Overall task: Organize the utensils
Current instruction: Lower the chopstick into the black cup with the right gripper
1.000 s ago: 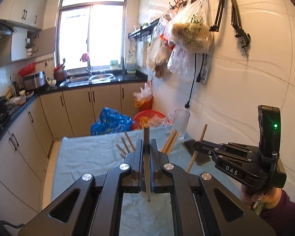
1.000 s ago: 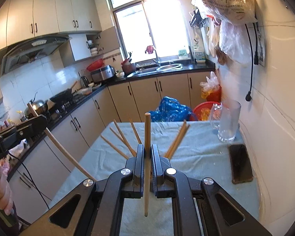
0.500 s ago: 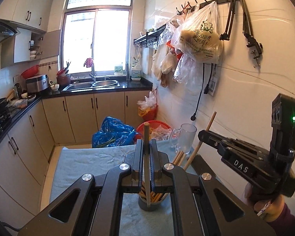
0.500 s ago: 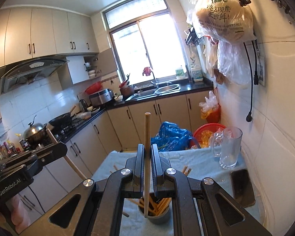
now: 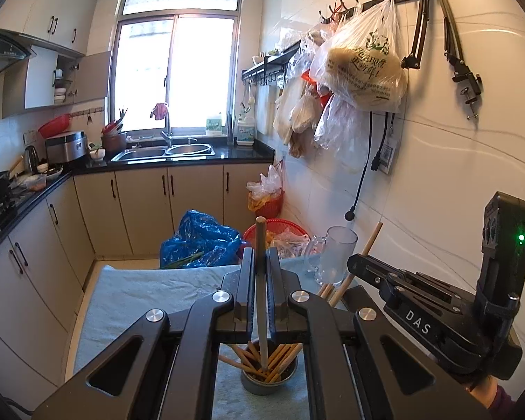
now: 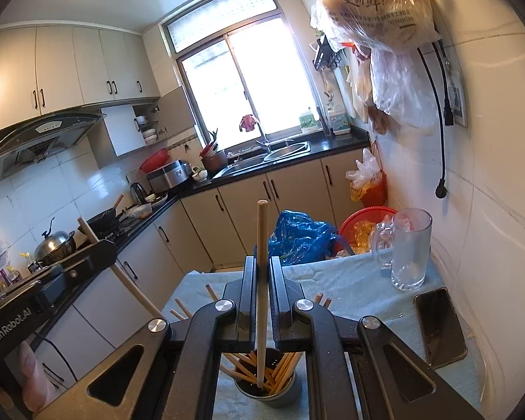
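A dark metal utensil cup [image 5: 268, 382] [image 6: 266, 390] holding several wooden chopsticks stands on the blue cloth. My left gripper [image 5: 260, 262] is shut on one upright chopstick [image 5: 261, 294] whose lower tip reaches into the cup. My right gripper [image 6: 261, 266] is shut on another upright chopstick [image 6: 261, 294] with its tip inside the cup. The right gripper shows in the left wrist view [image 5: 358, 262], the left gripper in the right wrist view [image 6: 98, 248].
A glass mug [image 6: 407, 248] and a black phone [image 6: 439, 327] are on the cloth-covered table [image 6: 350, 287] at the right, by the tiled wall. Blue bag [image 5: 201, 241] and red baskets sit on the floor beyond. Cabinets run along the left.
Both grippers rose and tilted down over the cup, which came into view below them. The two held chopsticks now point into it.
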Demonstrator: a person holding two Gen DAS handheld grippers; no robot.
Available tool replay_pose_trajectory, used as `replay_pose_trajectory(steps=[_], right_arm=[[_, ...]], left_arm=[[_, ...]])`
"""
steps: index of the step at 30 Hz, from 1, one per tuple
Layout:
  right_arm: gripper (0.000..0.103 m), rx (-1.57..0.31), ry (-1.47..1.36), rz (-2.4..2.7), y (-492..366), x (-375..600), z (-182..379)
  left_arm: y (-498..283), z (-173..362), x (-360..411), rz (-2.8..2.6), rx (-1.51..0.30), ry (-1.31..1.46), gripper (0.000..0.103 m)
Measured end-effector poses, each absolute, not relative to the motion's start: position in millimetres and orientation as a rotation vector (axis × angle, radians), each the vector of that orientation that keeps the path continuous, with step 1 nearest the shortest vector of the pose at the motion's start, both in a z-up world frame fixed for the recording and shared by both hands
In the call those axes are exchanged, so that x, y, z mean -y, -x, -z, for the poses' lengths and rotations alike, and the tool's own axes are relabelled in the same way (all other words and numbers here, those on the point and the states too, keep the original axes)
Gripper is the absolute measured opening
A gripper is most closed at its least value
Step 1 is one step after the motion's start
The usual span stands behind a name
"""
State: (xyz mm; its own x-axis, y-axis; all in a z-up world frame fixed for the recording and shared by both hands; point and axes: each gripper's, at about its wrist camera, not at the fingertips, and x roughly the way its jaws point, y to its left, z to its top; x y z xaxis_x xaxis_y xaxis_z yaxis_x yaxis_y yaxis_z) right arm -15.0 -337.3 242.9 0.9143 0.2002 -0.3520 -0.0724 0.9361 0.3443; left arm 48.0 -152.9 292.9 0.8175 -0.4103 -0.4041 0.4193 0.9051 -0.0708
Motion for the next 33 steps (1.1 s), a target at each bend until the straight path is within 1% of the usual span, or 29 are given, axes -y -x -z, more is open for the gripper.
replay_pose_trajectory(steps=[17,33], right_arm=[[0.007,-0.458,-0.351,-0.162,1.5,341.3,-202.6],[0.007,-0.538,-0.331,-0.182,-0.2,333.6,-168.0]], left_arm=[[-69.1,-244.2,167.7,0.413,-0.510,-0.062,0.005],[-73.2,-202.5,152.5,0.399,-0.618,-0.015,0.005]])
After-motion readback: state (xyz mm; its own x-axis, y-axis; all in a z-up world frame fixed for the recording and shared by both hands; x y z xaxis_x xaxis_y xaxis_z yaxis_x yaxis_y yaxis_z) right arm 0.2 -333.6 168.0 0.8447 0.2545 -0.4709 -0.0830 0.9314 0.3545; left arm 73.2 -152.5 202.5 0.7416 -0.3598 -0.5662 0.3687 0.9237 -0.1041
